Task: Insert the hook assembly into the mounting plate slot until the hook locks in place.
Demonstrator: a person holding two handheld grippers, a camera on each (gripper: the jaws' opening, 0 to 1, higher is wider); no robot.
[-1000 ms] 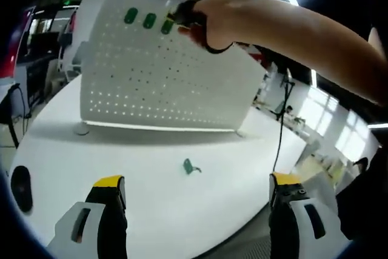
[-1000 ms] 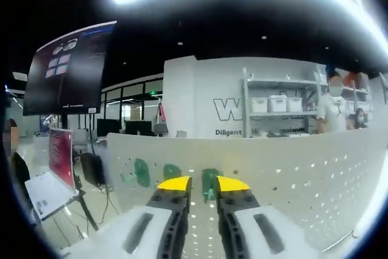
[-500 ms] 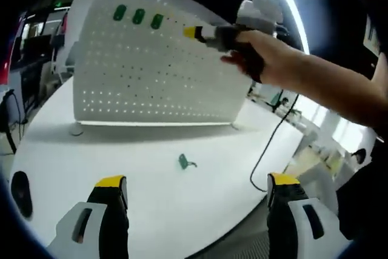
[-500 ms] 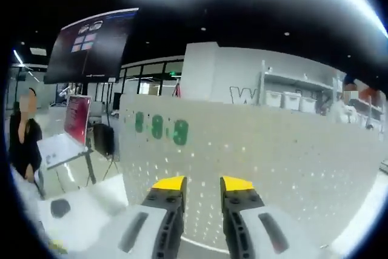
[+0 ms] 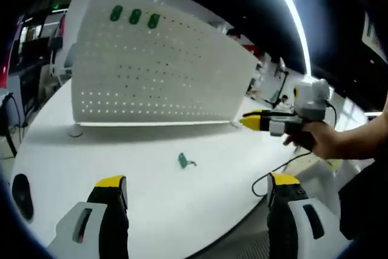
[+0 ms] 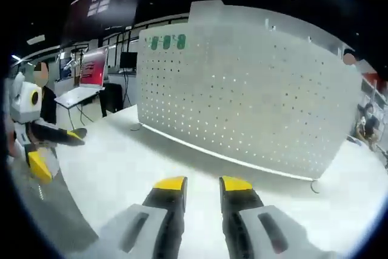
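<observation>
Two yellow-tipped jaws of the left gripper (image 5: 197,189) rise from the bottom of the left gripper view, spread wide with nothing between them. Just beyond them, on the white table (image 5: 121,150), lies one small green hook (image 5: 185,162) — loose, well apart from both grippers and short of the board. To the right, the right gripper (image 5: 250,119) comes in, held in a hand (image 5: 324,141), its yellow tips close together and level above the table edge, with a black cable (image 5: 276,171) trailing below. In the right gripper view, that gripper's jaws (image 6: 202,184) stand nearly closed, a narrow gap between them and nothing held. Farther back, the white perforated mounting plate (image 5: 157,71) stands upright on the table, and three green hooks (image 5: 134,15) sit in a row near its top left corner. In the right gripper view, the left gripper (image 6: 57,147) shows at the far left, with a red screen (image 6: 92,68) behind it.
</observation>
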